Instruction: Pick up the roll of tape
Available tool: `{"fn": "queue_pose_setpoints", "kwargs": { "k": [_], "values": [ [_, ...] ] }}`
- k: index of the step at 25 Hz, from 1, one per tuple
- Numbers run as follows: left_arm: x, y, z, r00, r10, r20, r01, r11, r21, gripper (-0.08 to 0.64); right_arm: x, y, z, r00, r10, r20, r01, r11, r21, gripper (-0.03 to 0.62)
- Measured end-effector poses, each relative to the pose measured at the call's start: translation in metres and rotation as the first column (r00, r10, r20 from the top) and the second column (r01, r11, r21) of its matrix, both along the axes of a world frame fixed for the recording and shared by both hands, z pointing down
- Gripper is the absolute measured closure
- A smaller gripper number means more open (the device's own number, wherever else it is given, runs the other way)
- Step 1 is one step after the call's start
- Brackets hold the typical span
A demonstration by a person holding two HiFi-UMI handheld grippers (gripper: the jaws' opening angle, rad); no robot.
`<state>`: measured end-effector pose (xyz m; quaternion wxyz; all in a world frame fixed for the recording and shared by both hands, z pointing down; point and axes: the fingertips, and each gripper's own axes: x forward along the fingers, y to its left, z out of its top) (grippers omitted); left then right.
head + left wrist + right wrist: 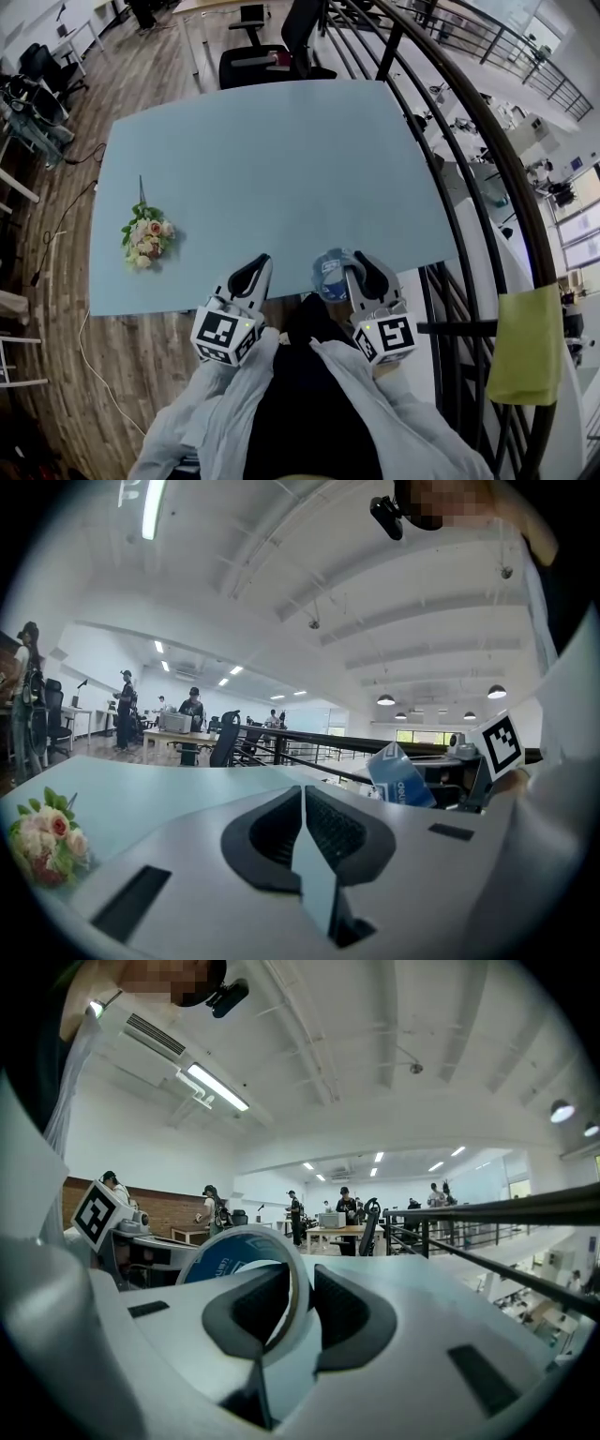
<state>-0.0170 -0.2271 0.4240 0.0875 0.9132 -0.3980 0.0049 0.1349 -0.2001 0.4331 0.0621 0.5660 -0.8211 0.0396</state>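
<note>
My right gripper [349,272] is shut on the roll of tape [331,276], a pale ring with a blue printed core, held just over the near edge of the light blue table [272,169]. In the right gripper view the roll of tape [246,1274] stands on edge with its wall pinched between the black pads, at my right gripper [302,1302]. My left gripper [251,277] sits beside it to the left, jaws together with nothing in them; in its own view my left gripper [302,813] shows only a thin slit, and the roll of tape [401,778] appears to the right.
A small bunch of pink and cream flowers [145,238] lies near the table's left edge. A curved black railing [469,159] runs down the right side, with a yellow cloth [525,345] hung on it. Office chairs [272,52] stand beyond the far edge.
</note>
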Motion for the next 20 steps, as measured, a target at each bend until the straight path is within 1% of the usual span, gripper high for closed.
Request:
{"fn": "queue_pose_setpoints", "kwargs": {
  "k": [5,11,20],
  "values": [
    [0.006,0.005,0.002,1.000,0.018,0.011,-0.018,1.000,-0.003,0.534,0.004,0.003,0.004,1.000,0.008,0.014,-0.008,1.000,-0.007,0.502],
    [0.012,0.003,0.003,1.000,0.023,0.012,-0.023,1.000,-0.004,0.534,0.008,0.002,0.006,1.000,0.021,-0.008,-0.022,0.999,-0.029,0.502],
    [0.022,0.003,0.009,0.999,0.036,0.018,-0.036,0.999,-0.022,0.534,0.015,0.000,0.009,1.000,0.025,-0.007,-0.025,0.999,-0.045,0.502]
  ]
}}
